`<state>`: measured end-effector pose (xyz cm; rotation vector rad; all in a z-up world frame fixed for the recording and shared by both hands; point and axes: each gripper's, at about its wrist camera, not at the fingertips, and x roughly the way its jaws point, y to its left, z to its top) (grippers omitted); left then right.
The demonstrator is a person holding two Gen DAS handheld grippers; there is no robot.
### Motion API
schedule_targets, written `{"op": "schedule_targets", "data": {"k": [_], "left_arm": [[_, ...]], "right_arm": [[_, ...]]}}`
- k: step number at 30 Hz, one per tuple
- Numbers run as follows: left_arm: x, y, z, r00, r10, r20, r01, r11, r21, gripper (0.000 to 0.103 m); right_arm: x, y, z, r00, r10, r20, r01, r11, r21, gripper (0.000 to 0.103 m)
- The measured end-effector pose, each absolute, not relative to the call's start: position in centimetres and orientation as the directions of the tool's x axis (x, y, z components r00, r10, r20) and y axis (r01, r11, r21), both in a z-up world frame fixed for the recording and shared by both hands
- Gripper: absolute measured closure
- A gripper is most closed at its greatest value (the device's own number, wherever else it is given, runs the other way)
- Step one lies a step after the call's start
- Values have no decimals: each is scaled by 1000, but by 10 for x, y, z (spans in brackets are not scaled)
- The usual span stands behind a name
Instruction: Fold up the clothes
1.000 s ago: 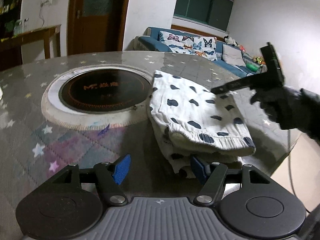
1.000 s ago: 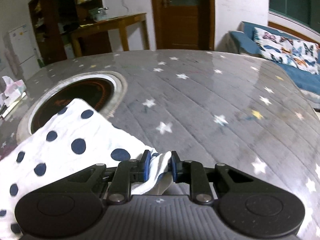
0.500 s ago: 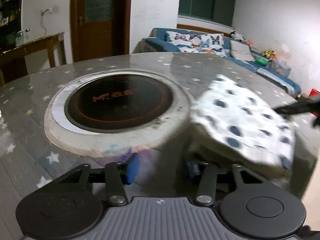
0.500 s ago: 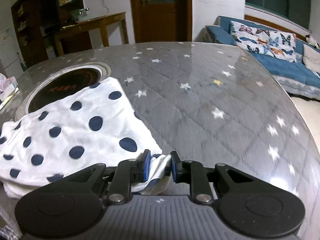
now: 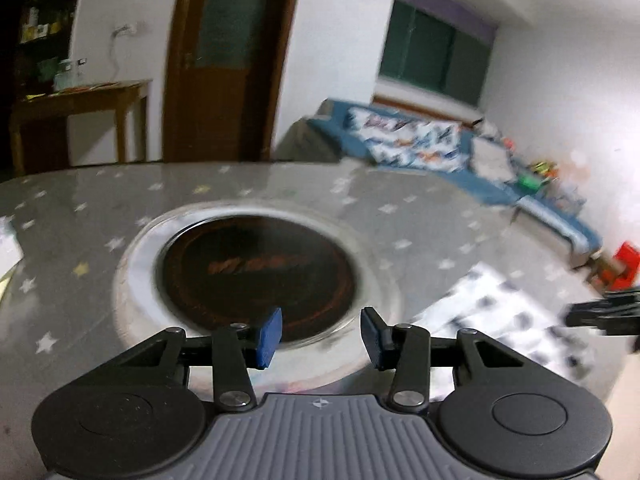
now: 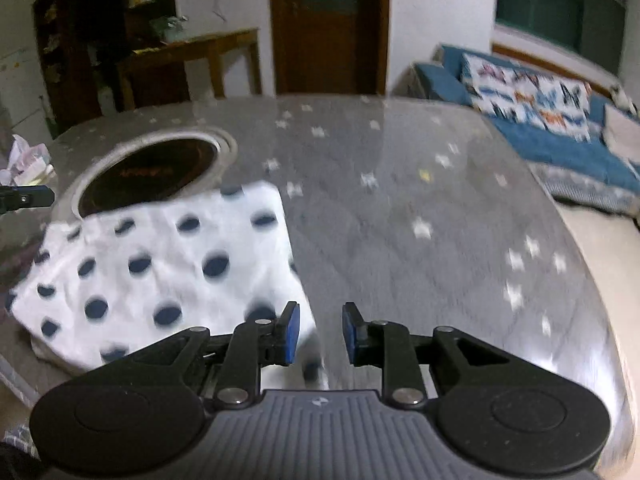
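A white cotton garment with dark navy polka dots lies folded into a soft, puffy-edged rectangle on the round grey quilted tablecloth scattered with pale stars, under a glossy clear cover. It sits just beside the round black glass cooktop with its pale metal ring, sunk in the middle of the table.

The right gripper, black plastic with blue rubbery pads, hovers at the garment's near corner; its jaws are opening, and the pads stand apart with nothing pressed between them, only blurred cloth and table beneath.

The left gripper points at the cooktop, its blue pads apart and gripping nothing; the garment lies off to its right.

Beyond the table stand a brown wooden door and a blue sofa with butterfly-print cushions.
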<state>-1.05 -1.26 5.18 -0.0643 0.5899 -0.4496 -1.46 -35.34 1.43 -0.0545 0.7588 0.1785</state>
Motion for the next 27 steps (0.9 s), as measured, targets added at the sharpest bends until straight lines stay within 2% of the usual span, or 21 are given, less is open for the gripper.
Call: {"op": "schedule_targets", "data": {"k": [4,8,12,19,27], "left_arm": [[-21,-37,60,695,-512,-504,472,855,-217,57],[-23,-61,50,645,-548,-532,508,828,-237,57],[-20,-71,39,623,-533,-572,494,835,-241,57],[-19,-71,24,604,-510,-612,479,846,-233,57],[-22,-71,24,613,-500,-612,471,853,-225,57]], "right_arm": [[14,-334,20,723,219,-655,-277,961,16,80],[45,-314,15,704,289,-649,-355,934,31,78],[65,-303,2,680,304,-667,-380,924,33,75],[77,-299,-24,652,282,-704,-367,930,31,75],[62,-301,-12,674,287,-681,-375,927,19,73]]}}
